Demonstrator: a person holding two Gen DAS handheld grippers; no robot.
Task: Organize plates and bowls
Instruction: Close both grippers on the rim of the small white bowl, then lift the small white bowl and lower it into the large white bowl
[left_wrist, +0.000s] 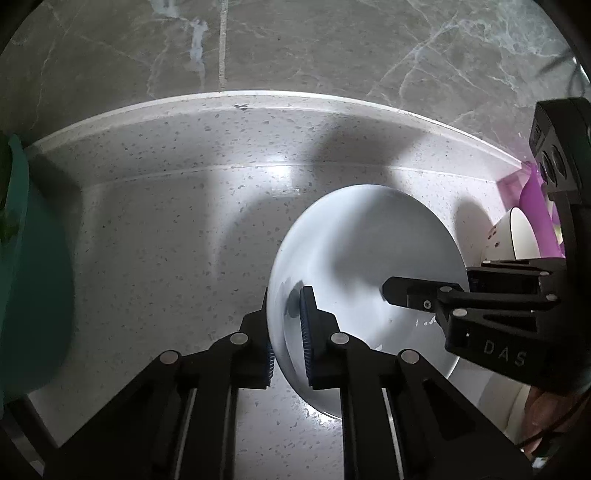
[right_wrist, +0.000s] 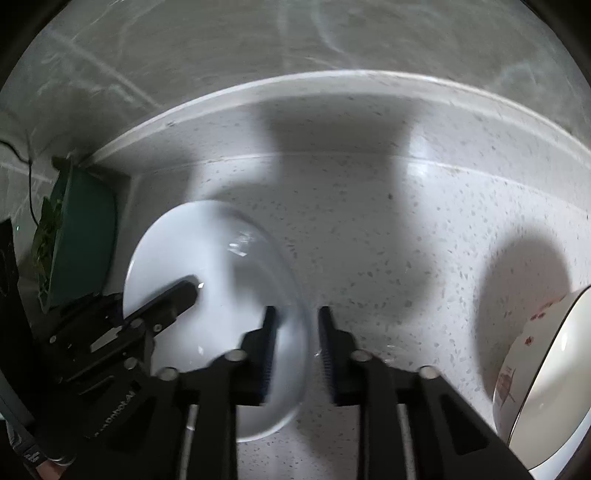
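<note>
The left gripper (left_wrist: 287, 325) is pinched on the near-left rim of a pale blue-white bowl (left_wrist: 365, 258), one ribbed pad outside the wall and the other inside it, so the thin edge sits clamped between them. The right gripper (right_wrist: 294, 343) grips the same bowl (right_wrist: 221, 280) at its opposite side, its left finger inside the basin and its right finger just outside the rim; this view is smeared with blur, yet the wall of the bowl plainly runs between the two pads. In the left wrist view the right gripper (left_wrist: 417, 295) reaches in from the right edge over the bowl, and in the right wrist view the left gripper (right_wrist: 177, 295) comes in from the lower left the same way. The bowl sits on a white speckled counter (left_wrist: 166, 240), near its raised back ledge, with a grey veined wall (left_wrist: 332, 48) behind. A teal container (right_wrist: 83, 236) with some green leaves stands well to the left against the ledge. To the right, a white bowl with red markings (right_wrist: 532, 362) stands apart from the held one, and something purple (left_wrist: 532, 206) shows behind it in the left wrist view.
</note>
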